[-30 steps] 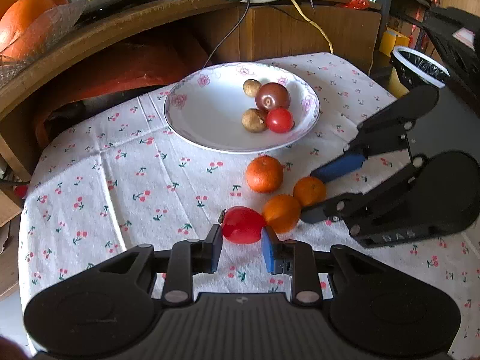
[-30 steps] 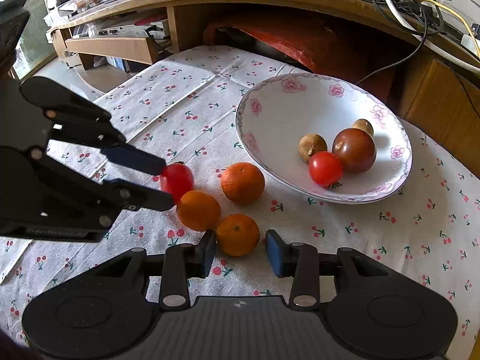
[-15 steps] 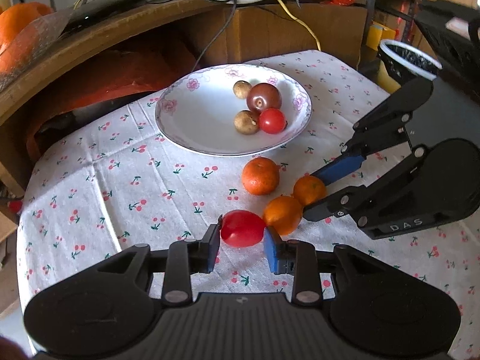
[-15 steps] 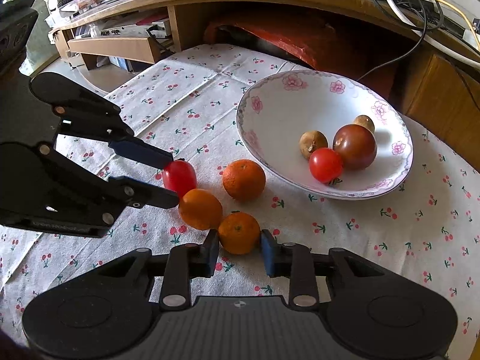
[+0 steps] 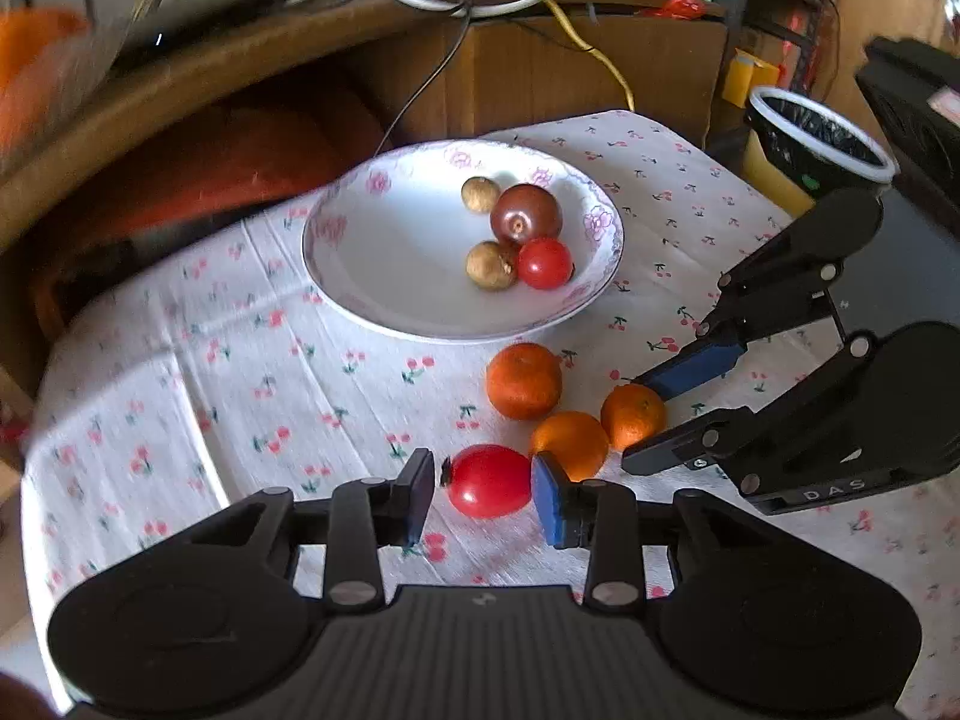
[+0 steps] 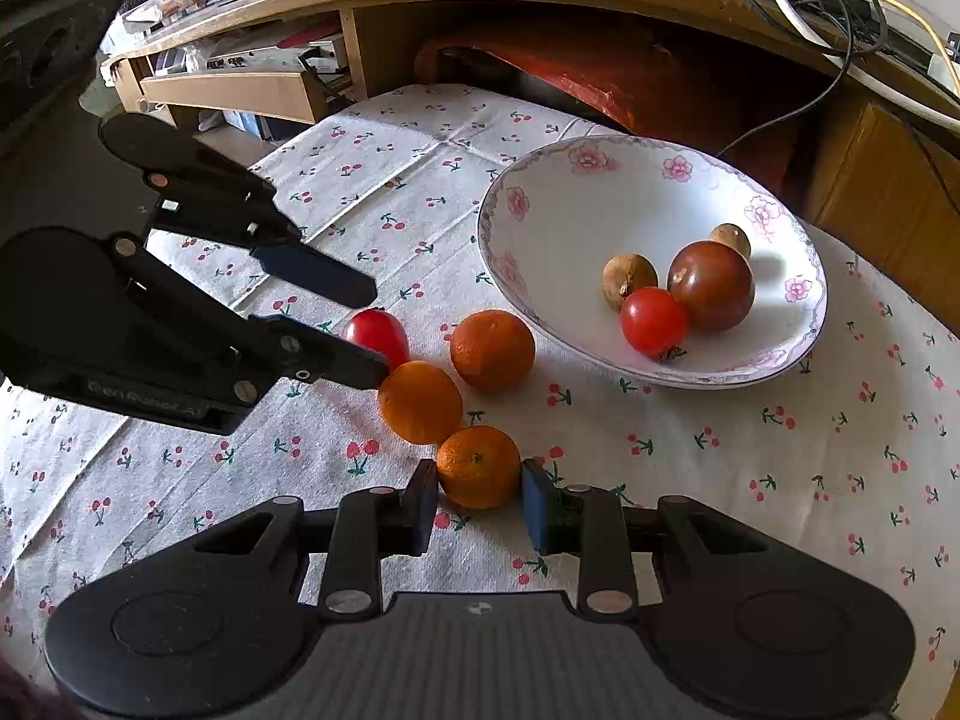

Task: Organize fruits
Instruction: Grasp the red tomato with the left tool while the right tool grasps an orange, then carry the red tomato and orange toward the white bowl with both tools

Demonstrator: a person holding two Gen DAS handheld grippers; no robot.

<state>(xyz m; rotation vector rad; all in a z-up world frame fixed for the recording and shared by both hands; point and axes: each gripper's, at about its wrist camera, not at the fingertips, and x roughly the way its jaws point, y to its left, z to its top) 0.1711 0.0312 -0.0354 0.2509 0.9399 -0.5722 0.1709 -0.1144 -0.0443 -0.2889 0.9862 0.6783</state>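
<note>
Crowding left tongs [image 5: 483, 501] — middle orange [image 5: 569, 444] touching red tomato [image 5: 489, 480] | bowl [image 5: 372, 306] beyond

white tablecloth [image 6: 720, 480] sprinkled with small red cherries on green stems. the bowl [image 6: 600, 210] is white too, pink flowers and a thin grey-violet scroll round its rim. inside it, one bright red tomato [image 6: 653, 321], one dark maroon-brown tomato [image 6: 711, 285], two dull tan-brown fruits [image 6: 621, 279]. on the cloth, three orange mandarins [image 6: 492, 349] and a glossy red tomato [image 5: 489, 480]. both grippers are matte black with blue pads [image 5: 549, 507]. a yellow bin [image 5: 774, 180] holds a black liner with a white rim.
</note>
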